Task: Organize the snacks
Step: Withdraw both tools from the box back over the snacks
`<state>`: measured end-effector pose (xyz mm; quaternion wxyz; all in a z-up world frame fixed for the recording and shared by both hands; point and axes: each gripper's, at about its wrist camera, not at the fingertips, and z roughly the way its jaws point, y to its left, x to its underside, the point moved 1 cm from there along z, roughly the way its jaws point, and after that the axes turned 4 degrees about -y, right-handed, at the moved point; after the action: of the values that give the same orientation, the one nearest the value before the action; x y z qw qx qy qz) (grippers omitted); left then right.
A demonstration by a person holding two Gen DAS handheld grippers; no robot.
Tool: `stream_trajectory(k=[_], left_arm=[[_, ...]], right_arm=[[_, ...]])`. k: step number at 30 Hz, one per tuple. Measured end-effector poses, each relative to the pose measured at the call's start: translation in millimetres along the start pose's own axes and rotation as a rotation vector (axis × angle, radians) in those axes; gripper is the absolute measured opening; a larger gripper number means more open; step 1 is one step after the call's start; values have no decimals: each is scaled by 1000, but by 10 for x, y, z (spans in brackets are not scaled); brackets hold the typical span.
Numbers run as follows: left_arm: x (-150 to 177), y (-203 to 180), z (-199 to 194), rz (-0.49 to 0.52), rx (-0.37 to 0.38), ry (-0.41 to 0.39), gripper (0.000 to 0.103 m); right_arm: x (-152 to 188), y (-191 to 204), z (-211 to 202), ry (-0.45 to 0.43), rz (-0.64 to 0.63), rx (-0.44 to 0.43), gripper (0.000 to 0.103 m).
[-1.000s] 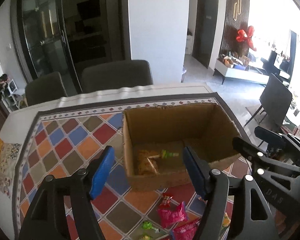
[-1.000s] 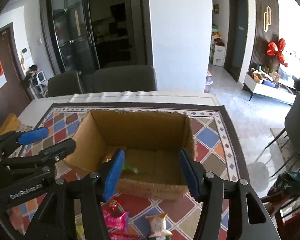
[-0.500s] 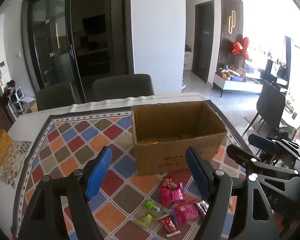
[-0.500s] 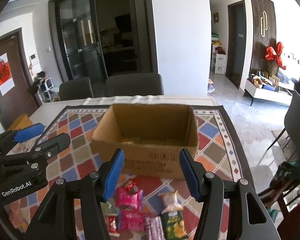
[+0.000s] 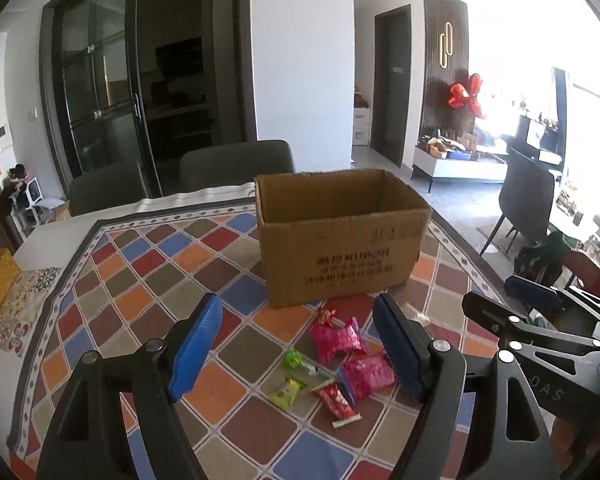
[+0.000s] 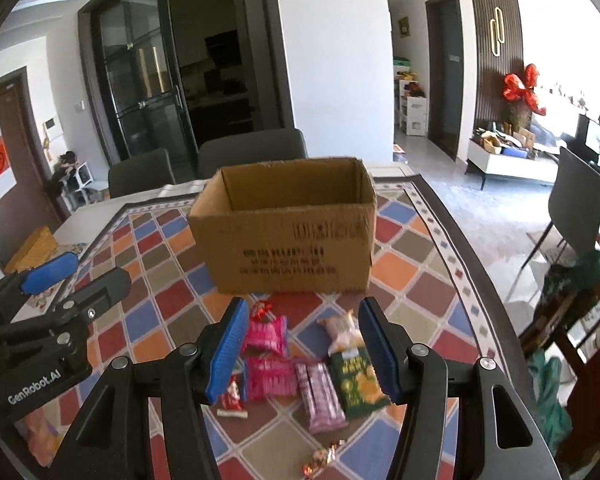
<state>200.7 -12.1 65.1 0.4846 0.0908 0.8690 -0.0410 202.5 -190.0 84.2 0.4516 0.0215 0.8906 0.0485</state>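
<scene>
We hold the left gripper (image 5: 298, 348) and right gripper (image 6: 302, 346) spread and empty above the snack packets (image 6: 300, 364), which lie on the tablecloth (image 5: 140, 280) just before the open cardboard box (image 6: 288, 236). The packets look light, soft and slippery; we judge mid-body best to pinch. Room alongside is ample.

One box (image 6: 288, 236), two pink packets (image 6: 265, 335), one purple packet (image 6: 321, 397), one green bag (image 6: 358, 382), two green candies (image 5: 286, 391) and two chairs (image 6: 252, 152) are counted.
</scene>
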Motion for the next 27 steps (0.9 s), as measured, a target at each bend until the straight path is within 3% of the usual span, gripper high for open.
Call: stream_trajectory(k=[4,11,27], left_arm=[[216,-44,-7,32,-7,9,78],[554,-124,76,42,46,66,78],[1064,-210,532,62,79,220,77]], right_arm=[[264,-39,-11,23,56,9,58],[678,-103,25,82,110,35,58],[1309,-223,419,313,208,60,58]])
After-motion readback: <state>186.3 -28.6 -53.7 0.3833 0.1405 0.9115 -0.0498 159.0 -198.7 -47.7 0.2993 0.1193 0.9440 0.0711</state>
